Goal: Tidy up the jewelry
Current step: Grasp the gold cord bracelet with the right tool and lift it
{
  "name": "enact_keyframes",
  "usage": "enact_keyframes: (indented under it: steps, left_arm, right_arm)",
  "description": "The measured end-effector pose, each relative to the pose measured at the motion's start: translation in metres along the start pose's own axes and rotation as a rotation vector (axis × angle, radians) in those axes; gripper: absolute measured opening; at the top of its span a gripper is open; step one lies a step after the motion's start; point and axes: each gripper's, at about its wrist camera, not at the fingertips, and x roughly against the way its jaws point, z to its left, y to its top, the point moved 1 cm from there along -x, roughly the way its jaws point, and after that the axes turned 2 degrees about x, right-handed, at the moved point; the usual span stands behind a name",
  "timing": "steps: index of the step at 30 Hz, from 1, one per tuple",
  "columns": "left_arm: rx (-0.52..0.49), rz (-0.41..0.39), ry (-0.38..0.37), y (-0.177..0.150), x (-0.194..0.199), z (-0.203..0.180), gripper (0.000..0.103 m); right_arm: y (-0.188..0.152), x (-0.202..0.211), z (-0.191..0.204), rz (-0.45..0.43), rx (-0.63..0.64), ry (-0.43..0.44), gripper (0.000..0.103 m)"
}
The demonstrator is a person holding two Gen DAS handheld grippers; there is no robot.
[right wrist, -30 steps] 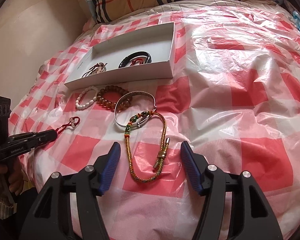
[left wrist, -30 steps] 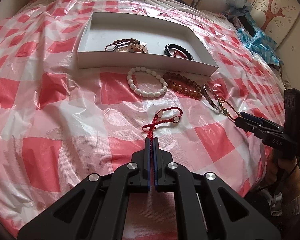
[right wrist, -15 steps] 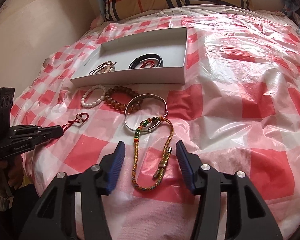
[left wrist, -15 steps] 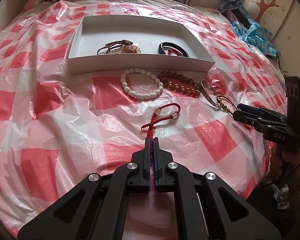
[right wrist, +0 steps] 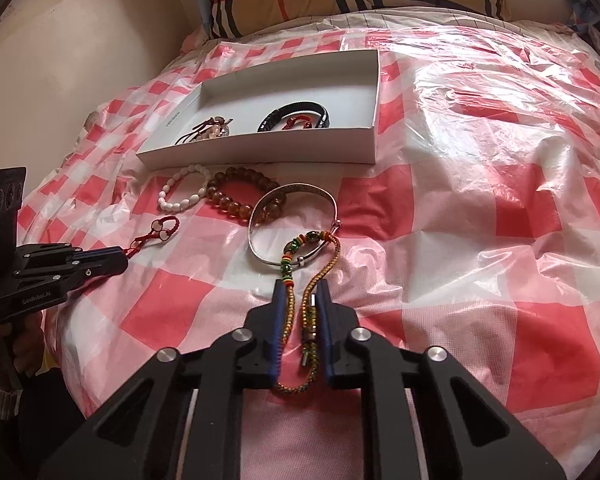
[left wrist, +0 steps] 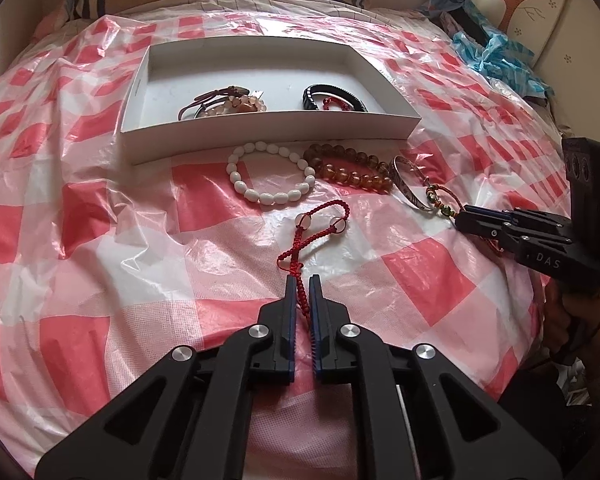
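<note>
Left gripper (left wrist: 302, 280) tilted down, jaws clamped on red cord bracelet (left wrist: 314, 229) | right gripper (right wrist: 299, 294) tilted down, jaws just closing round braided bracelet (right wrist: 320, 276), both strands between | beyond jaws: white box (left wrist: 260, 142).

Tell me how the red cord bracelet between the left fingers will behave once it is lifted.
The red cord bracelet will probably dangle limply, since its thin braided cord already lies in loose curves on the plastic sheet. It looks light. Its two pale beads may swing the loop.
</note>
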Motion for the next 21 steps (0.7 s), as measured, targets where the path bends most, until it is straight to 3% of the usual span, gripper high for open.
enact_keyframes:
  steps: [3, 5, 6, 11, 12, 14, 17, 21]
  left_arm:
    - [-0.017, 0.001, 0.012, 0.001, 0.000, -0.003, 0.006]
    - [-0.008, 0.010, 0.016, 0.001, -0.002, -0.001, 0.006]
    - [-0.002, 0.015, 0.011, 0.002, -0.003, 0.000, 0.006]
    - [0.003, 0.029, 0.002, 0.002, -0.009, 0.003, 0.007]
    - [-0.003, 0.030, 0.000, 0.002, -0.010, 0.003, 0.007]
    - [-0.027, 0.029, -0.003, 0.002, -0.010, -0.002, 0.006]
    - [-0.069, 0.026, -0.029, 0.001, -0.005, -0.013, 0.003]
    - [-0.053, -0.014, -0.078, 0.005, 0.010, -0.017, 0.003]
  right_arm:
    - [0.000, 0.002, 0.000, 0.006, -0.002, 0.008, 0.016]
    - [0.000, 0.003, -0.004, 0.001, -0.020, 0.001, 0.039]
    - [0.000, 0.002, -0.006, -0.002, -0.026, -0.005, 0.042]
    - [-0.001, -0.004, -0.009, 0.002, -0.039, 0.002, 0.042]
    - [-0.001, -0.004, -0.008, -0.002, -0.036, 0.004, 0.040]
    - [0.000, -0.004, -0.005, -0.001, -0.024, 0.009, 0.020]
    - [0.001, 0.000, 0.002, -0.001, -0.002, 0.030, 0.010]
    - [0.003, 0.008, 0.015, -0.019, 0.010, 0.069, 0.006]
